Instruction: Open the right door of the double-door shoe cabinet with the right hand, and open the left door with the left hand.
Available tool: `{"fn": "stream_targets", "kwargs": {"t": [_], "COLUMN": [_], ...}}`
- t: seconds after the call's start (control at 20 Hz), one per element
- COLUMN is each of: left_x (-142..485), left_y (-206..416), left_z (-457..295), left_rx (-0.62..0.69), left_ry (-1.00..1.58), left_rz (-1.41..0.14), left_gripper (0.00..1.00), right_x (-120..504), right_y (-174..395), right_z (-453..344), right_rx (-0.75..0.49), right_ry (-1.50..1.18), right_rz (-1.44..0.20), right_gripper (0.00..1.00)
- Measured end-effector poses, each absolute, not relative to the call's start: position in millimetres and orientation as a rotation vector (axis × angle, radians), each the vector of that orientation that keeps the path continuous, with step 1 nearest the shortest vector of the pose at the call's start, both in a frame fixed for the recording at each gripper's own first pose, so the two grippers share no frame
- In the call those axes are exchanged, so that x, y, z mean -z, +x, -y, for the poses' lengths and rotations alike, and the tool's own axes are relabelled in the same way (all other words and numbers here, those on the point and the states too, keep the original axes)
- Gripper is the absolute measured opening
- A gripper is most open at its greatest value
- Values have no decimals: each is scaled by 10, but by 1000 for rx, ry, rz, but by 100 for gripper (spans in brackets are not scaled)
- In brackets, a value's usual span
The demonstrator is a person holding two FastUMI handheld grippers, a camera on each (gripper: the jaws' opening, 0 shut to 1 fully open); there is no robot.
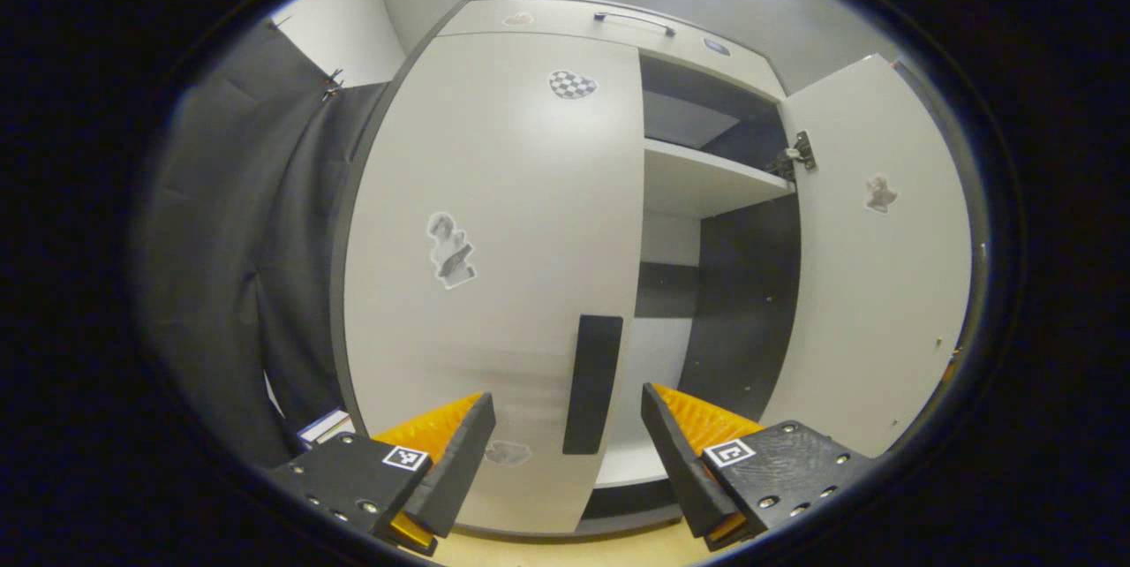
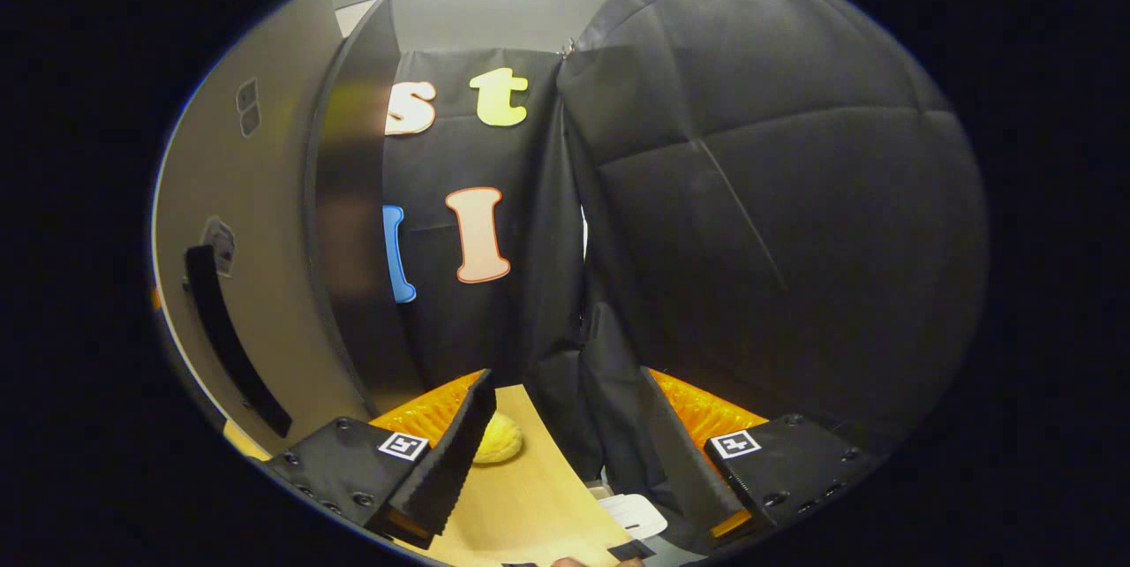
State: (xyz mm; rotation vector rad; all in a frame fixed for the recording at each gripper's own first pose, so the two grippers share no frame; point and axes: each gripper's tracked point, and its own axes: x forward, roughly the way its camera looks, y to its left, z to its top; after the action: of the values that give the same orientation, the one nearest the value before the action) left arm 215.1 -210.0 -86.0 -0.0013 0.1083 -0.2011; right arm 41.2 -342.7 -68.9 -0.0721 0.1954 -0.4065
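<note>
Booth w/ black cloth walls. Right door (image 1: 874, 258) of shoe cabinet (image 1: 565, 15) swung open; left door (image 1: 494, 267) shut, handle (image 1: 593, 383) ahead between left tongs (image 1: 568, 426), spread, empty. Right tongs (image 2: 565, 426) spread, off door. Half done.

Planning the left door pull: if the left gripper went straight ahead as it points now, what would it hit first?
Most likely the black handle on the closed left door; it sits between the open left gripper fingers, though depth is unclear.
</note>
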Motion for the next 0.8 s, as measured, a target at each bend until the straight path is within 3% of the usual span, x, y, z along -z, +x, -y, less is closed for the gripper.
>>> {"fn": "stream_targets", "kwargs": {"t": [0.05, 0.15, 0.2, 0.35, 0.5, 0.6, 0.65, 0.7, 0.8], "left_x": [861, 891, 910, 946, 968, 975, 1007, 996, 1021], "left_y": [2218, 2369, 2425, 2548, 2635, 2681, 2685, 2691, 2681], "left_z": [2122, 2205, 2257, 2425, 2406, 2386, 2339, 2334, 2350], "left_rx": [182, 160, 156, 159, 110, 88, 74, 70, 74], "left_ry": [11, 23, 20, 5, 8, 0, -4, -24, -19], "left_rz": [-102, -102, -109, -113, -113, -119, -122, -114, -130], "left_gripper": [96, 75, 77, 72, 47, 52, 48, 31, 33], "right_x": [688, 705, 718, 748, 782, 823, 837, 858, 891], "right_y": [504, 705, 792, 1067, 1293, 1377, 1418, 1444, 1508], "right_z": [3488, 3530, 3552, 3674, 3835, 3941, 3959, 3957, 3952], "right_rx": [412, 384, 369, 341, 338, 347, 343, 336, 324], "right_ry": [-90, -85, -72, -38, -24, -27, -18, -2, 20], "right_rz": [-196, -190, -189, -182, -178, -183, -185, -187, -189], "right_gripper": [100, 96, 100, 96, 99, 95, 98, 92, 100]}}
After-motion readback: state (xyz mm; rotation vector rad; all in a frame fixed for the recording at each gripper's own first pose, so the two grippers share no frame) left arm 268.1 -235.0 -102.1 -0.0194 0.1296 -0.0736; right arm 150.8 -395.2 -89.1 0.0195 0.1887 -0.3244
